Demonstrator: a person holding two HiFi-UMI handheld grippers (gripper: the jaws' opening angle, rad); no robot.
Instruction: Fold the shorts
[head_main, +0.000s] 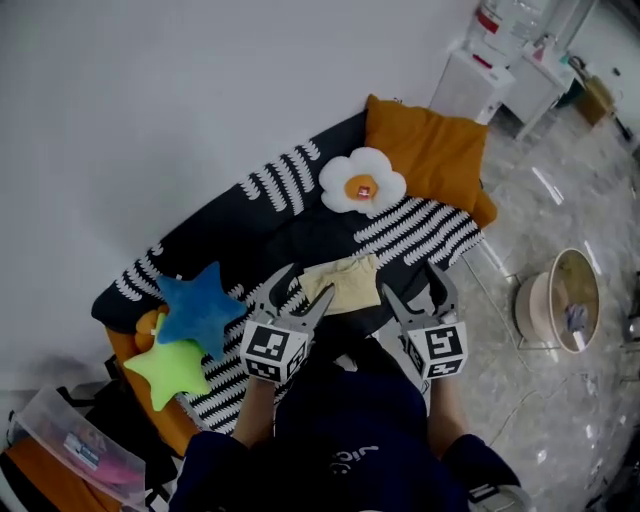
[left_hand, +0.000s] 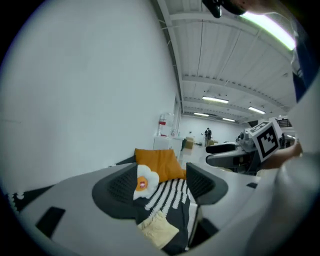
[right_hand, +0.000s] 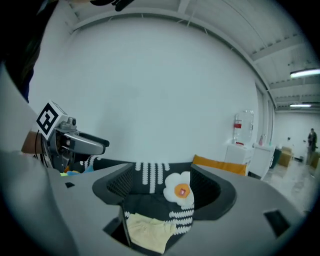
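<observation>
A round tub (head_main: 558, 300) is seen on the shiny floor (head_main: 540, 200) at the right, and a small grey-blue thing (head_main: 576, 318) is lying in it. A clear plastic box (head_main: 60, 440) is seen at the lower left, with something pink (head_main: 110, 470) kept inside. A black blanket with white stripes (head_main: 250, 230) is spread over the couch by the white wall (head_main: 150, 100). The pale yellow shorts (head_main: 342, 282) are laid flat in the middle of it. A fried-egg pillow (head_main: 362, 182) and an orange cushion (head_main: 430, 150) are placed behind the shorts, and a blue star pillow (head_main: 200, 308) and a green star pillow (head_main: 170, 368) at the left. The left gripper (head_main: 310, 280) and the right gripper (head_main: 408, 280) are held up, one at each side of the shorts. Their jaws are spread apart, and nothing is gripped.
</observation>
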